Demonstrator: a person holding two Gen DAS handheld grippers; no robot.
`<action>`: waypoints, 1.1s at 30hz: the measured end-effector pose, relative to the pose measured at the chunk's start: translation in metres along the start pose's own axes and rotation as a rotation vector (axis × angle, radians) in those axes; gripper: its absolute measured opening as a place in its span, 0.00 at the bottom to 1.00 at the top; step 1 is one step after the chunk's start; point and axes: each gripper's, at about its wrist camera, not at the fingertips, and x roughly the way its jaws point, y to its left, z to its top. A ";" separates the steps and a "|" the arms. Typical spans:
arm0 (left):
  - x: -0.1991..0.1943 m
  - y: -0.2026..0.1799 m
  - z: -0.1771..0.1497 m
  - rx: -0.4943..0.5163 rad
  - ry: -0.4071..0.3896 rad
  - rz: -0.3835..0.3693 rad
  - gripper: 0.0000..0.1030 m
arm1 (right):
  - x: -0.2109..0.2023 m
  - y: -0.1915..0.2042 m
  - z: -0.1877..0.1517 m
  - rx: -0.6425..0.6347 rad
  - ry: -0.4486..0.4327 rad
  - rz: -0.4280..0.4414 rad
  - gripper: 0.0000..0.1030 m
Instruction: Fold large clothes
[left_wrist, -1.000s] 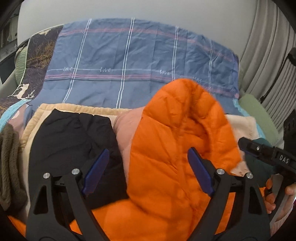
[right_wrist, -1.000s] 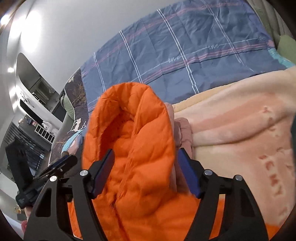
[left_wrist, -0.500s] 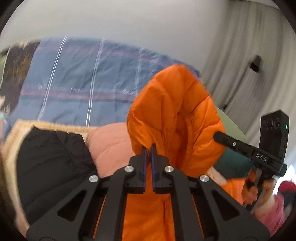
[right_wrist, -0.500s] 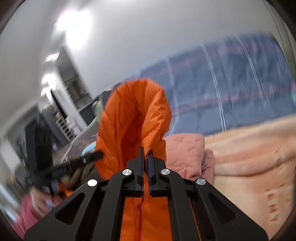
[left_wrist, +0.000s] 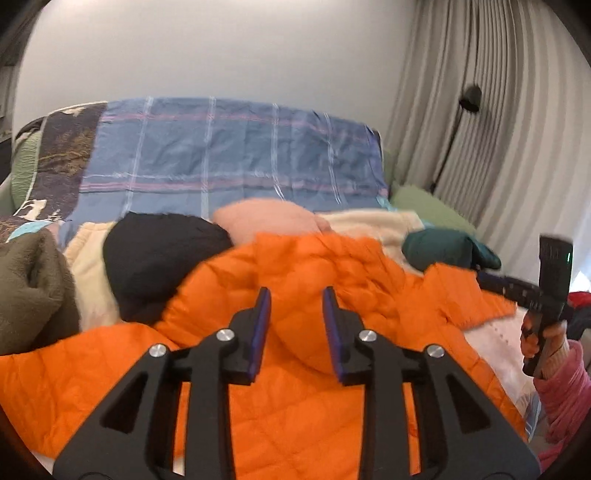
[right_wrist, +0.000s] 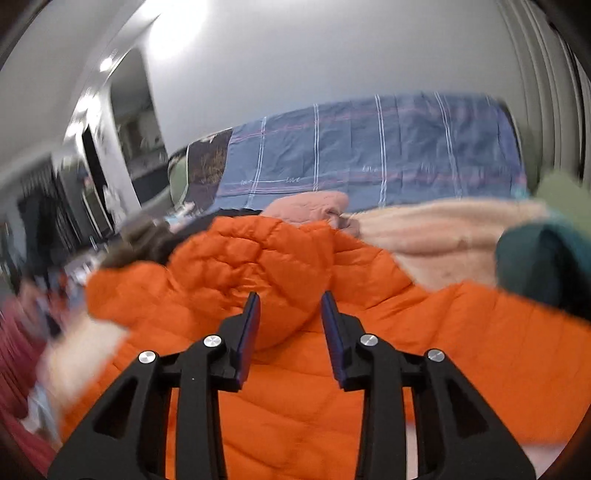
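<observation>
An orange quilted jacket lies spread across the bed, its hood folded down onto the body. My left gripper hovers over the hood. Its jaws are opening, and the fabric shows in the gap without being pinched. In the right wrist view the same jacket fills the lower half, with the hood bunched just beyond my right gripper. That gripper's jaws are opening too, and its pads press on nothing. A hand in a pink sleeve holds the right gripper at the right edge of the left wrist view.
Behind the jacket lie a black garment, a pink one, an olive fleece and a dark green one, all on a cream blanket. A blue plaid sheet covers the far bed. Curtains hang at right.
Both grippers shut on the upright hood, carried it down over the jacket, then parted. The hood now lies flat instead of standing up.
</observation>
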 end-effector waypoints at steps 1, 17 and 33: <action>0.010 -0.011 -0.003 0.015 0.028 -0.005 0.27 | 0.007 0.005 0.003 0.031 0.006 0.008 0.34; 0.062 0.001 -0.078 -0.093 0.191 0.109 0.60 | 0.139 0.048 -0.057 0.085 0.369 -0.121 0.31; -0.120 0.197 -0.193 -0.686 0.066 0.455 0.69 | 0.204 0.088 -0.046 0.067 0.317 -0.212 0.37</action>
